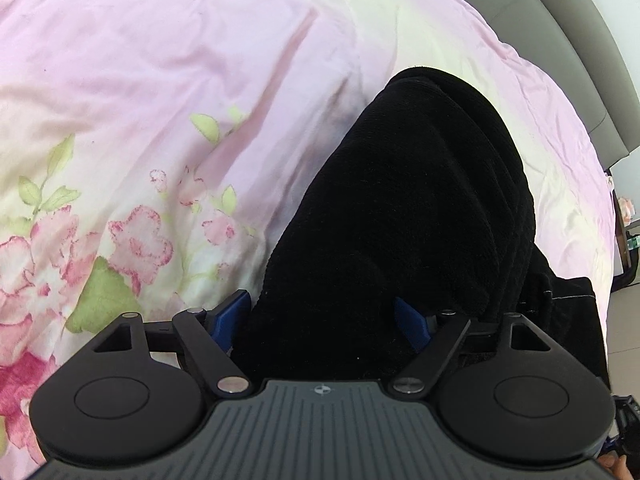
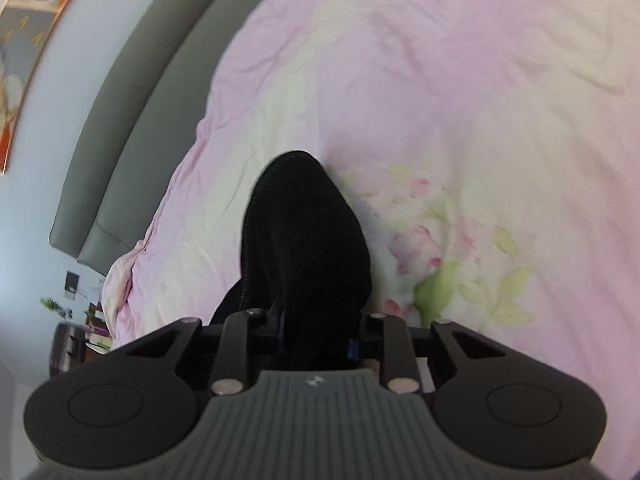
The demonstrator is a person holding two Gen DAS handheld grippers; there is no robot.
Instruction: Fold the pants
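Note:
Black pants (image 1: 420, 200) lie in a thick, long bundle on a pink floral bedspread (image 1: 160, 80). My left gripper (image 1: 320, 312) stands wide over the near end of the bundle. Its blue fingers (image 1: 236, 312) flank the cloth, which fills the gap and hides the fingertips; no firm pinch shows. In the right wrist view the pants (image 2: 304, 232) run away from the camera as a narrow, lifted fold. My right gripper (image 2: 316, 332) is shut on their near end, its fingers tight against the black cloth.
The bedspread (image 2: 480, 80) spreads wide around the pants, wrinkled and soft. A grey padded headboard (image 2: 140, 100) borders the bed, also in the left wrist view as the headboard (image 1: 580, 40). A framed picture (image 2: 24, 40) hangs on the wall; a bedside stand (image 2: 80, 344) with small items sits beside the bed.

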